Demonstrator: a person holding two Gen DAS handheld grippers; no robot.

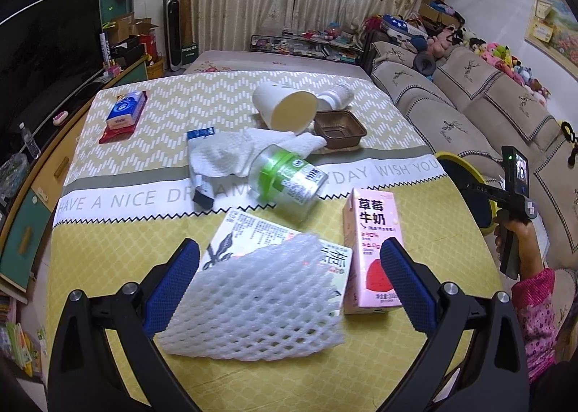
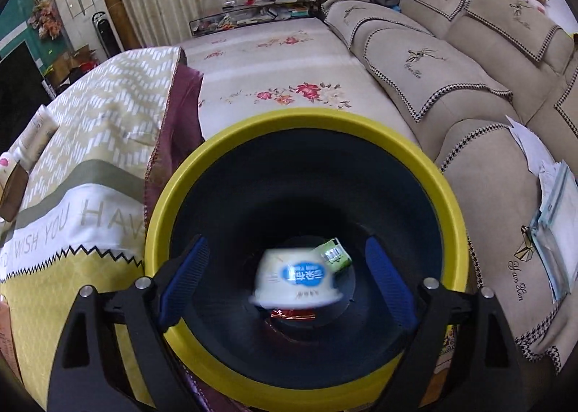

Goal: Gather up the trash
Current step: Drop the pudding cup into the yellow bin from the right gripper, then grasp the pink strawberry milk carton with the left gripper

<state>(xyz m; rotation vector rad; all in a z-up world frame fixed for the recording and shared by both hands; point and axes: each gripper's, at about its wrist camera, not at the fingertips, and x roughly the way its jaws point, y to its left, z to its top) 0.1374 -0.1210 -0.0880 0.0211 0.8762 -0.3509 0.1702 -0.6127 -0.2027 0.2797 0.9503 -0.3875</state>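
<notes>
My left gripper (image 1: pixel 290 245) hangs open low over the table. A white foam net (image 1: pixel 253 307) lies between its blue pads, on top of a flat white carton (image 1: pixel 249 235); its left edge is close to the left pad. A pink milk carton (image 1: pixel 372 249) stands just inside the right pad. My right gripper (image 2: pixel 287 241) is open above a yellow-rimmed bin (image 2: pixel 300 119), nothing between its fingers. Inside the bin a white cup with a blue label (image 2: pixel 298 278), blurred, sits over a small green carton (image 2: pixel 334 254).
Farther back on the table are a clear jar with a green lid (image 1: pixel 289 180) on its side, crumpled white paper (image 1: pixel 231 155), a tipped paper cup (image 1: pixel 285 108), a brown tray (image 1: pixel 339 128) and a tissue pack (image 1: pixel 124 115). A beige sofa (image 2: pixel 469 115) runs along the right.
</notes>
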